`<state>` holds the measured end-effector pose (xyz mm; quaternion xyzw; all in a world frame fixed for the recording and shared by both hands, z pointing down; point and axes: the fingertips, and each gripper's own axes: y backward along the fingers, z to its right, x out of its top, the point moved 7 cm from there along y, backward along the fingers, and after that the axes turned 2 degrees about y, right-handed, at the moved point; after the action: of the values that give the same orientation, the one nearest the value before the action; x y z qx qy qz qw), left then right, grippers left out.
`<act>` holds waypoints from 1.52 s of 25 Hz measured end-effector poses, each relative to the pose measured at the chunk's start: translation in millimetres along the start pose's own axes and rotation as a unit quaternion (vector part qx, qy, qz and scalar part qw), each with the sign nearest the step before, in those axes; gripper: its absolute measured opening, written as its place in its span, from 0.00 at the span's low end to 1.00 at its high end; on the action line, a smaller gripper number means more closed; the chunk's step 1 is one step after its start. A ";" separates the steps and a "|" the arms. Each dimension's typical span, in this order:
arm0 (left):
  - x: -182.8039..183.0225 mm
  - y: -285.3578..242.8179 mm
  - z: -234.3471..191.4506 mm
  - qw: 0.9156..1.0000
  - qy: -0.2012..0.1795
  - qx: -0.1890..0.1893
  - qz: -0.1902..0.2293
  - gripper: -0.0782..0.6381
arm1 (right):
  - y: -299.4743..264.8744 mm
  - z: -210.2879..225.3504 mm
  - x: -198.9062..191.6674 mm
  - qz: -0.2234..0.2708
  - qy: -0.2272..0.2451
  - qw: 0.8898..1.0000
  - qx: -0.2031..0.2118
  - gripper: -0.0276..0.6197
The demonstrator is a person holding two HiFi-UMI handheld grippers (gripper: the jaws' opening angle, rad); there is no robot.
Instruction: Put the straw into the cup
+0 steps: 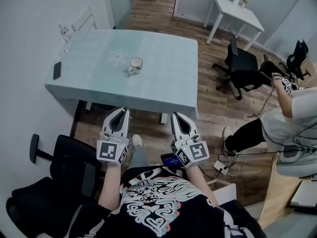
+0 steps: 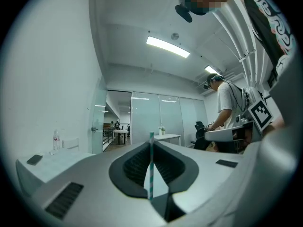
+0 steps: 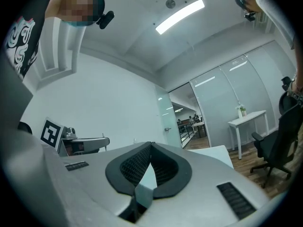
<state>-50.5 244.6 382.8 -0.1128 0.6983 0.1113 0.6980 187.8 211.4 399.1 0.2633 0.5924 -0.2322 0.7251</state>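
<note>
A white cup (image 1: 135,64) stands near the middle of the pale green table (image 1: 163,83), next to a flower print. Both grippers hang side by side below the table's near edge, well short of the cup. My left gripper (image 1: 122,113) is shut on a teal-and-white striped straw (image 2: 151,167), which stands upright between the jaw tips in the left gripper view (image 2: 151,143). I cannot make out the straw in the head view. My right gripper (image 1: 176,116) is shut with nothing in it (image 3: 151,146).
A dark phone (image 1: 57,70) and a small bottle (image 1: 64,31) lie at the table's left side. A black chair (image 1: 59,177) stands at my left and another black chair (image 1: 242,68) right of the table. A seated person (image 1: 282,118) is at the right, and a white side table (image 1: 237,11) stands beyond.
</note>
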 end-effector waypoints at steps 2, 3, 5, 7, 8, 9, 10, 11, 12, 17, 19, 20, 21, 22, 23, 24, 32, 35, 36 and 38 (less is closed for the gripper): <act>-2.1 -14.3 -7.7 1.000 -0.001 -0.003 0.000 0.16 | -17.0 8.2 0.2 -0.004 0.007 1.000 -0.005 0.07; -2.6 -21.0 -13.3 1.000 -0.001 -0.003 -0.001 0.16 | -27.1 10.9 0.7 -0.006 0.010 1.000 -0.007 0.07; -3.2 -33.5 -27.2 1.000 0.003 -0.004 -0.004 0.16 | -48.2 14.2 1.2 -0.012 0.017 1.000 -0.009 0.07; -3.0 -46.7 -43.1 1.000 0.006 -0.006 -0.008 0.16 | -68.6 17.0 0.7 -0.017 0.018 1.000 -0.014 0.07; -2.8 -53.1 -51.2 1.000 0.008 -0.007 -0.010 0.16 | -78.0 18.0 0.0 -0.020 0.017 1.000 -0.017 0.07; -2.7 -59.3 -59.2 1.000 0.009 -0.009 -0.011 0.16 | -87.0 18.8 -1.0 -0.022 0.016 0.999 -0.019 0.07; -2.9 -65.4 -67.0 1.000 0.011 -0.011 -0.012 0.16 | -95.7 19.8 -2.6 -0.025 0.015 0.999 -0.022 0.07; -3.4 -71.7 -74.5 1.000 0.012 -0.013 -0.013 0.16 | -104.2 21.2 -4.3 -0.028 0.014 0.999 -0.026 0.07; -4.0 -78.0 -81.6 1.000 0.014 -0.016 -0.015 0.16 | -112.4 22.9 -5.9 -0.033 0.015 0.999 -0.031 0.07; -4.6 -111.2 -112.1 0.999 0.022 -0.027 -0.021 0.16 | -150.2 32.9 -5.2 -0.048 0.023 0.997 -0.049 0.07; -1.4 -122.9 -122.2 0.999 0.018 -0.033 -0.017 0.16 | -163.3 37.1 -4.5 -0.046 0.018 0.997 -0.058 0.07; 1.4 -128.5 -127.2 0.999 0.014 -0.038 -0.013 0.16 | -170.2 38.7 -4.2 -0.044 0.015 0.997 -0.062 0.07; 4.4 -133.9 -132.3 0.999 0.009 -0.043 -0.010 0.16 | -177.2 40.0 -4.0 -0.041 0.014 0.997 -0.066 0.07; 6.9 -139.1 -137.4 0.999 0.006 -0.049 -0.007 0.16 | -183.9 40.7 -4.2 -0.040 0.014 0.997 -0.068 0.07; 8.5 -143.7 -142.4 0.999 0.004 -0.054 -0.005 0.16 | -189.9 40.9 -5.0 -0.039 0.015 0.997 -0.071 0.07; 9.1 -147.9 -147.2 0.998 0.004 -0.058 -0.003 0.16 | -195.3 40.7 -6.2 -0.038 0.015 0.996 -0.074 0.07; 2.2 -173.2 -173.3 0.995 0.033 -0.092 -0.002 0.16 | -224.4 40.9 -17.2 -0.041 0.015 0.994 -0.099 0.07; 3.7 -182.5 -173.5 0.992 0.044 -0.118 0.006 0.16 | -228.3 38.2 -21.5 -0.041 0.015 0.993 -0.108 0.07; 4.4 -185.7 -173.0 0.991 0.043 -0.125 0.008 0.16 | -228.2 36.8 -23.4 -0.044 0.014 0.993 -0.111 0.07; 5.2 -190.5 -172.9 0.990 0.044 -0.134 0.011 0.16 | -226.1 34.0 -28.4 -0.051 0.013 0.992 -0.114 0.07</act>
<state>-155.1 9.6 378.1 -0.2024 0.7080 0.2066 0.6443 60.7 19.4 408.3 0.1514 0.6369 -0.1966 0.7299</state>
